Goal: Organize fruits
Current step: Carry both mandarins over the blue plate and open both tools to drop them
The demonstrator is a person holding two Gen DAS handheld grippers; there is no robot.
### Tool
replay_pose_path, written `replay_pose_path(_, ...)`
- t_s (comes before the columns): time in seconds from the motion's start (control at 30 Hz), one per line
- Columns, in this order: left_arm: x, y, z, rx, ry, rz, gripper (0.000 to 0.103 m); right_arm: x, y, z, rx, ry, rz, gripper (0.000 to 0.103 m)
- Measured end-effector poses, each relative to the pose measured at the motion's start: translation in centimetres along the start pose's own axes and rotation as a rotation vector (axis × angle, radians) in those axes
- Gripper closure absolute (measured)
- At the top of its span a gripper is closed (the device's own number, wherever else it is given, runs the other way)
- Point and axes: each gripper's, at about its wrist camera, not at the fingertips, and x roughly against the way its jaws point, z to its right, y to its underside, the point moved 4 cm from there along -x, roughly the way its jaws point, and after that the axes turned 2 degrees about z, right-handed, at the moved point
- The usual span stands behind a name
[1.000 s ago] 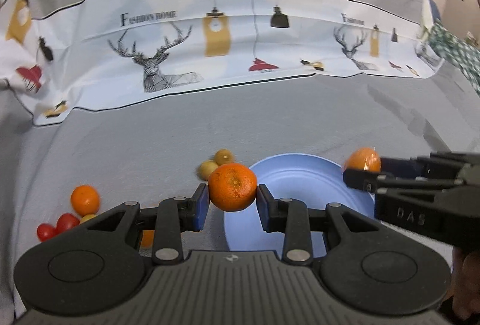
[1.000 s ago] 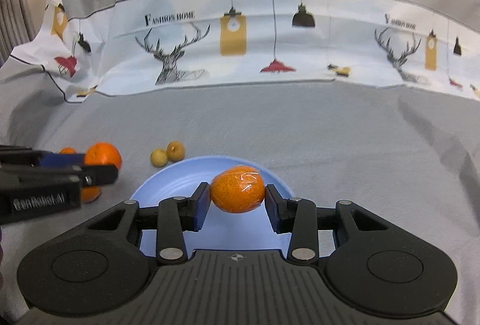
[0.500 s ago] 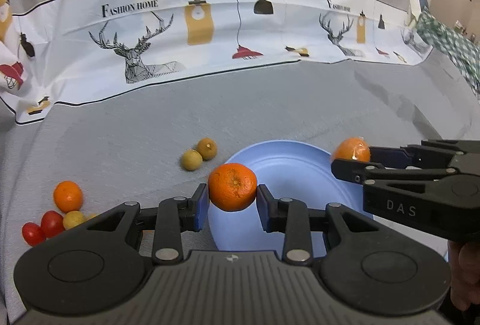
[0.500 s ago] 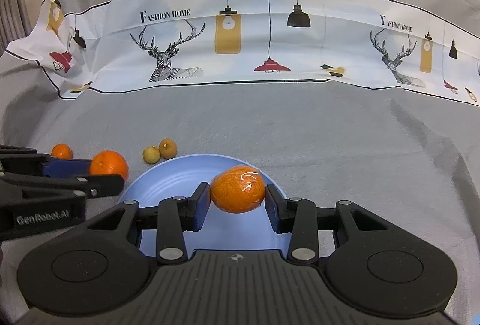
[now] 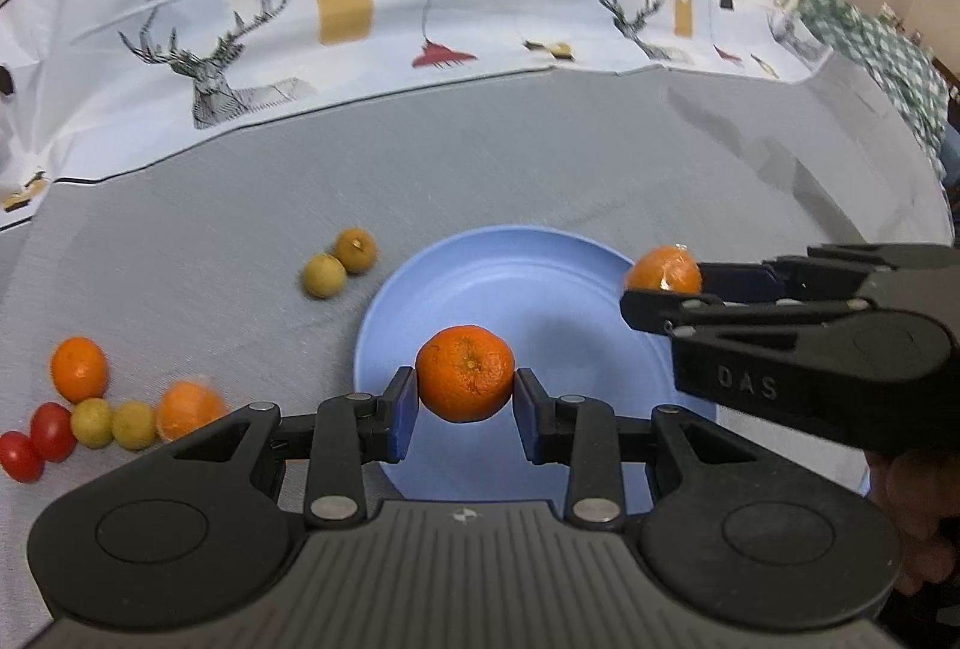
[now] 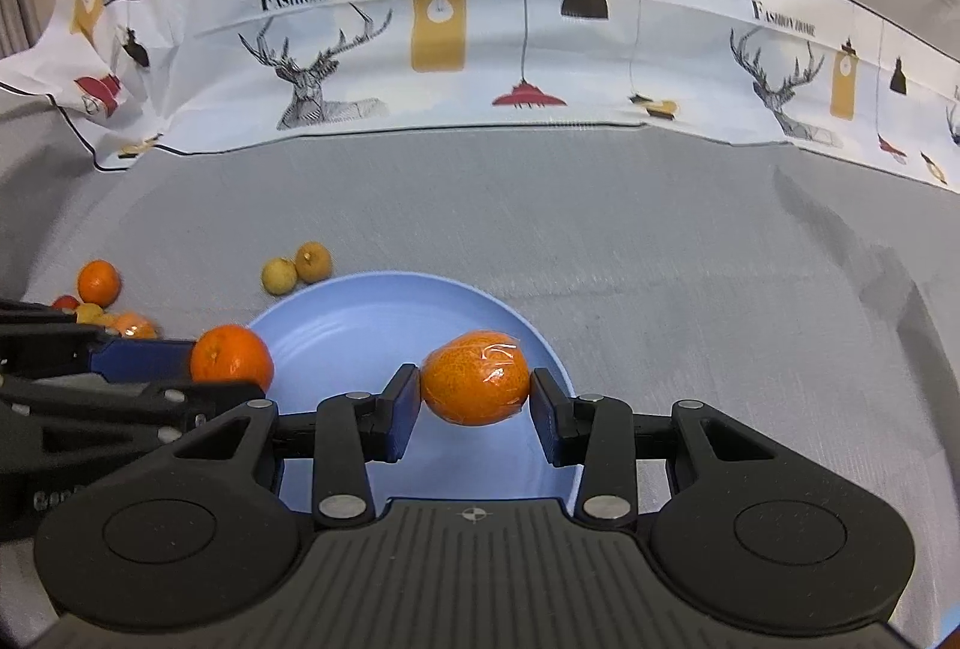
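My left gripper (image 5: 465, 415) is shut on a bare orange mandarin (image 5: 465, 372), held above the near left part of a light blue plate (image 5: 540, 283). Over the plate's right side, my right gripper (image 6: 474, 415) is shut on a plastic-wrapped mandarin (image 6: 476, 376). In the left wrist view the right gripper (image 5: 651, 292) comes in from the right with the wrapped mandarin (image 5: 663, 270) at its tips. In the right wrist view the left gripper (image 6: 207, 367) shows at the left edge with its mandarin (image 6: 231, 354). The blue plate (image 6: 360, 313) holds no fruit.
On the grey cloth left of the plate lie two yellow-brown small fruits (image 5: 339, 262), a mandarin (image 5: 79, 369), a wrapped mandarin (image 5: 189, 409), two small yellow fruits (image 5: 114, 424) and two red cherry tomatoes (image 5: 36, 445). A printed deer-pattern cloth (image 5: 420, 19) runs along the back.
The left gripper has tipped down and shifted right with its mandarin, which now hangs over the plate instead of its left rim. The right gripper has barely moved.
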Motion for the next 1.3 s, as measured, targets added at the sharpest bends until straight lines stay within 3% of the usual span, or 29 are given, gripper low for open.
replay_pose_path(0.4,-0.3,-0.1,0.1,0.023,0.044,-0.011,0.061,-0.2,0.0,0.2,-0.021,0.008,-0.003,0.062)
replay_pose_path(0.8,0.0,-0.2,0.1,0.025,0.03,0.007,0.061,-0.1,-0.1,0.6,-0.045,0.03,0.009,0.061)
replay_pose_path(0.9,0.2,-0.3,-0.1,0.03,0.03,0.02,0.064,0.0,-0.3,0.6,-0.043,0.035,0.019,0.061)
replay_pose_path(1.07,0.5,-0.5,-0.2,0.025,0.021,0.038,0.076,0.2,-0.2,0.6,-0.043,0.045,0.032,0.061)
replay_pose_path(1.3,1.0,-1.0,-1.2,0.064,0.009,0.071,0.076,0.3,-0.2,0.5,-0.036,0.057,0.045,0.062)
